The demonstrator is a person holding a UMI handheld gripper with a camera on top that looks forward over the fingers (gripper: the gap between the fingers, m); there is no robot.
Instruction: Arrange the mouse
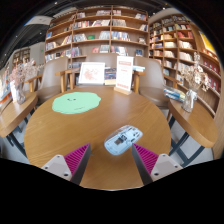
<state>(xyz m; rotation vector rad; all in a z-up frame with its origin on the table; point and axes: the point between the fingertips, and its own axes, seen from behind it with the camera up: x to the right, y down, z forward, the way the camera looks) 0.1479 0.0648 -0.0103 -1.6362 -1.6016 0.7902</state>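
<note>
Hand-held gripper [110, 158] wide open, holding nothing, low over round wooden tabletop [60, 130]. Mouse [122, 139], white and grey, flat on tabletop just ahead of fingers, nearer right one, touching neither. Farther off, green mat [76, 102]. Beyond, two upright signs [92, 73] at tabletop's far edge. Bookshelves [100, 35] behind.

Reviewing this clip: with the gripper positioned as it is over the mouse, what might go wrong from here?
1. The mouse lies at an angle between the open fingers, untouched; closing now may twist or push it rather than grip it squarely.
2. Its rounded shell could slip from the pads once pinched.
3. If the green mat further along the round table is the goal, the carry there leaves room for a drop.
</note>
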